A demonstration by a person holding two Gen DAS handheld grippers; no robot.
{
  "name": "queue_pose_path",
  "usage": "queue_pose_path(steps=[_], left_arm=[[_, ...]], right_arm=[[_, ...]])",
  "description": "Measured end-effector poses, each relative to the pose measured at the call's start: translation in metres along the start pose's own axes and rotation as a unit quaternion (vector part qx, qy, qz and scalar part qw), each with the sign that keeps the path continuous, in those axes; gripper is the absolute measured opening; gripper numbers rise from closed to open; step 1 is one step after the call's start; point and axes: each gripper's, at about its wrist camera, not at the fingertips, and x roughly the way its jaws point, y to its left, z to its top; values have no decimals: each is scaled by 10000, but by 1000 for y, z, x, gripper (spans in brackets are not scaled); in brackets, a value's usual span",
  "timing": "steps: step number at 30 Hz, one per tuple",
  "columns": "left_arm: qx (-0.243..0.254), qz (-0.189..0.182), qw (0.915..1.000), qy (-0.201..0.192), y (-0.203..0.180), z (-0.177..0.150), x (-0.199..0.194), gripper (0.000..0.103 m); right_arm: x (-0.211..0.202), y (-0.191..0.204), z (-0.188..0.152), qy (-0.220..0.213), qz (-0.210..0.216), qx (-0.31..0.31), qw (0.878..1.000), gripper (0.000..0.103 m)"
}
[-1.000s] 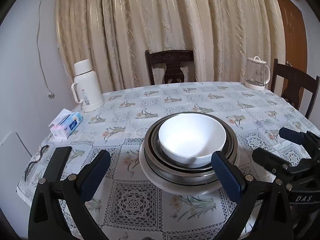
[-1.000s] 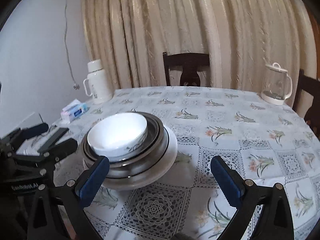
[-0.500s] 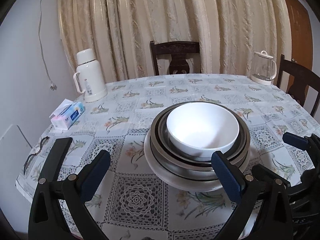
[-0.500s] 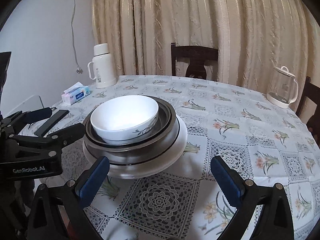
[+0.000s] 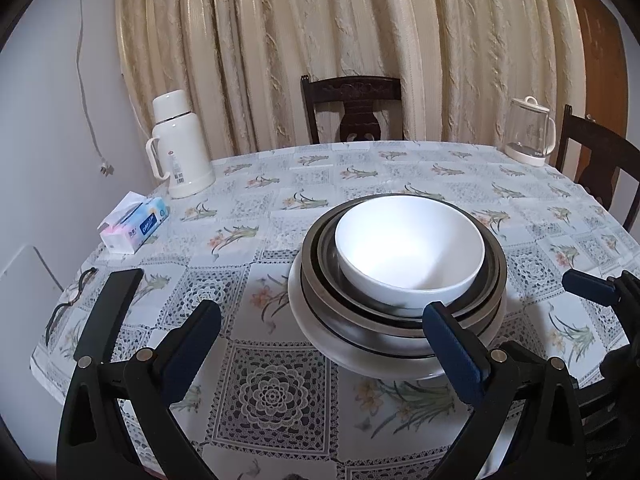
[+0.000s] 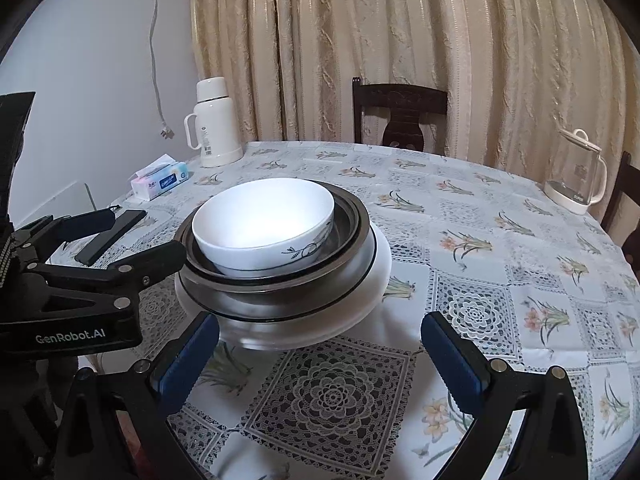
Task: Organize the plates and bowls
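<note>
A white bowl (image 5: 408, 248) sits on top of several nested metal bowls (image 5: 316, 280), all on a white plate (image 5: 304, 316) near the front of the table. My left gripper (image 5: 320, 316) is open and empty just in front of the stack, its right fingertip over the near rim. At the far right, the right gripper (image 5: 560, 316) is also open. In the right wrist view the bowl (image 6: 264, 216), metal bowls (image 6: 352, 240) and plate (image 6: 380, 268) lie ahead of my open, empty right gripper (image 6: 320, 330). The left gripper (image 6: 146, 232) sits beside the stack's left edge.
On the floral tablecloth (image 5: 280, 392) a white thermos (image 5: 180, 148) and tissue pack (image 5: 136, 226) sit back left, and a glass kettle (image 5: 530, 132) back right. A black flat device (image 5: 110, 312) and glasses (image 5: 66, 304) lie by the left edge. Dark chairs (image 5: 352, 108) stand behind.
Both grippers have come in closer to the stack, which looks larger now. The left gripper's finger now reaches the stack's left rim. Jaws stay open; the dishes have not moved.
</note>
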Motion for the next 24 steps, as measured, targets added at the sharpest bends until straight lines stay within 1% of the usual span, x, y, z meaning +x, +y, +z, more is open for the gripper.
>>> queue_pose_path(steps=[3, 9, 13, 24], left_arm=[[1, 3, 10000, -2, 0, 0, 0, 101], [10, 0, 10000, 23, -2, -2, 1, 101], [28, -3, 10000, 62, -6, -7, 4, 101], [31, -12, 10000, 89, -8, -7, 5, 101]], right_arm=[[0, 0, 0, 1, -12, -6, 10000, 103], [4, 1, -1, 53, -206, -49, 9998, 103], [4, -1, -2, 59, -197, -48, 9998, 103], [2, 5, -5, 31, -122, -153, 9998, 103]])
